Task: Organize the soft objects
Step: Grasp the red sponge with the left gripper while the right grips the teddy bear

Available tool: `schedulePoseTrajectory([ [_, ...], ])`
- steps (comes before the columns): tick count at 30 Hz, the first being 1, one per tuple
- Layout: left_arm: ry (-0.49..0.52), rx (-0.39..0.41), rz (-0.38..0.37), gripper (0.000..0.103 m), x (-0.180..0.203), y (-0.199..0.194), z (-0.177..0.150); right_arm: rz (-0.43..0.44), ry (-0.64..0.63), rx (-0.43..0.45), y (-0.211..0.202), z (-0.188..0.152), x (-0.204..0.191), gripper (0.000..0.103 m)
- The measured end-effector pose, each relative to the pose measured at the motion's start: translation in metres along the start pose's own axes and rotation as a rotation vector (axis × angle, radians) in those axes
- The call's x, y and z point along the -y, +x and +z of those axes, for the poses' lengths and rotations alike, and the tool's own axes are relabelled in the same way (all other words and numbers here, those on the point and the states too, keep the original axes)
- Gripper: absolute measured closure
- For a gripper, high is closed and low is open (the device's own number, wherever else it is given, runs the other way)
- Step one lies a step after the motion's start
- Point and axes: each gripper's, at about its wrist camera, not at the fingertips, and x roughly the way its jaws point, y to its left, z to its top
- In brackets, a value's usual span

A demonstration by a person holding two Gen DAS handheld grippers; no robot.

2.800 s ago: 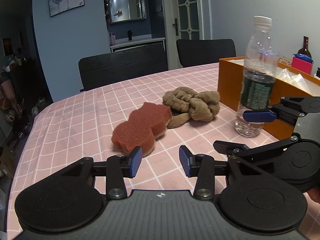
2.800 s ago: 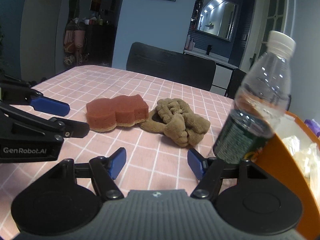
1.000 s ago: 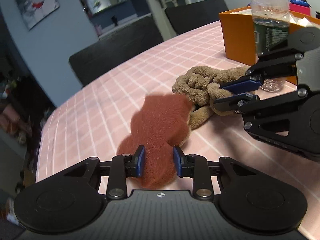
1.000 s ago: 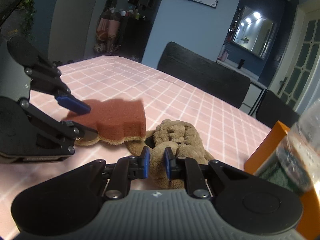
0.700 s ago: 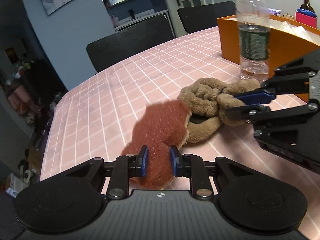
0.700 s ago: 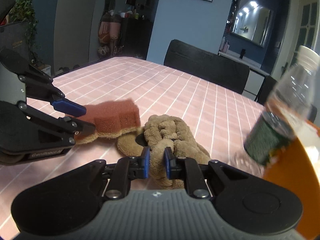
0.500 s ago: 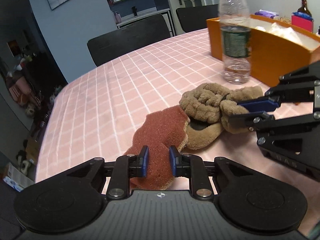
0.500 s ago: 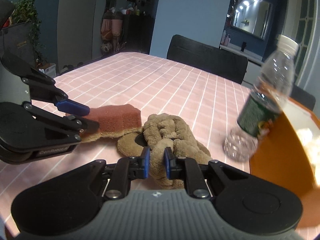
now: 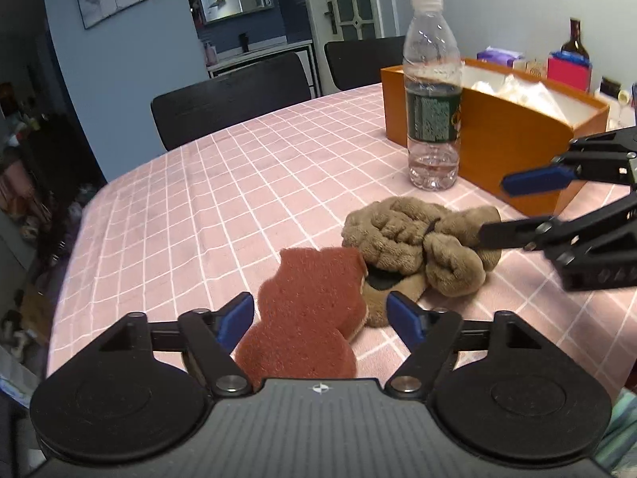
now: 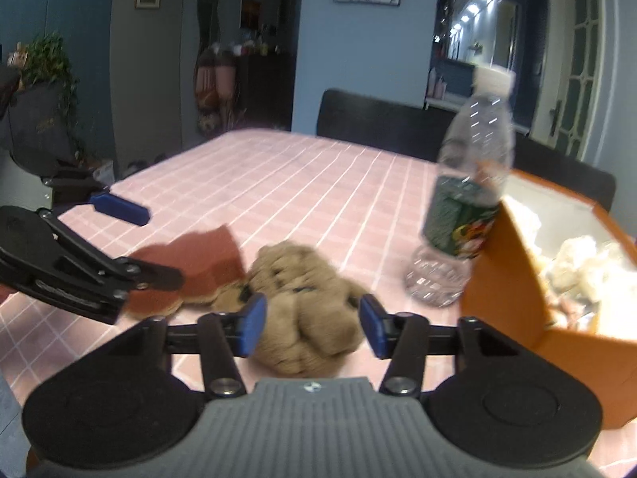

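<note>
A reddish-brown sponge (image 9: 314, 306) lies flat on the pink checked tablecloth (image 9: 223, 199), touching a tan knotted plush cloth (image 9: 422, 239) to its right. My left gripper (image 9: 320, 316) is open, its blue pads on either side of the sponge's near end. My right gripper (image 10: 312, 320) is open around the near lump of the plush cloth (image 10: 306, 310); it shows in the left wrist view (image 9: 517, 203) at the right. The sponge (image 10: 191, 275) lies left of the cloth, partly behind the left gripper (image 10: 119, 235).
A clear water bottle (image 9: 432, 91) stands behind the cloth, against an orange box (image 9: 513, 135) holding crumpled white material. In the right wrist view the bottle (image 10: 466, 207) and box (image 10: 509, 263) are at the right. Black chairs (image 9: 231, 95) line the far table edge.
Both grippers were shut on the sponge and the cloth half a second ago; both have opened. The sponge and cloth now rest on the table, nearer the front than at first.
</note>
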Motion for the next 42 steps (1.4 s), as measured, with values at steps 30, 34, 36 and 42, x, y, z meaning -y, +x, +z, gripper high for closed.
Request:
schedulePoseTrajectory([
  [30, -0.145, -0.126, -0.026, 0.011, -0.024, 0.043, -0.003, 0.054, -0.060, -0.224, 0.102, 0.039, 0.008, 0.093],
  [34, -0.151, -0.124, -0.027, 0.011, -0.024, 0.044, -0.002, 0.061, -0.130, -0.260, 0.111, 0.039, 0.005, 0.093],
  [36, -0.154, -0.123, -0.027, 0.011, -0.024, 0.045, -0.002, 0.086, -0.096, -0.277, 0.116, 0.040, 0.013, 0.093],
  [42, -0.153, -0.122, -0.027, 0.011, -0.024, 0.043, -0.002, 0.123, -0.017, -0.270, 0.110, 0.053, 0.022, 0.079],
])
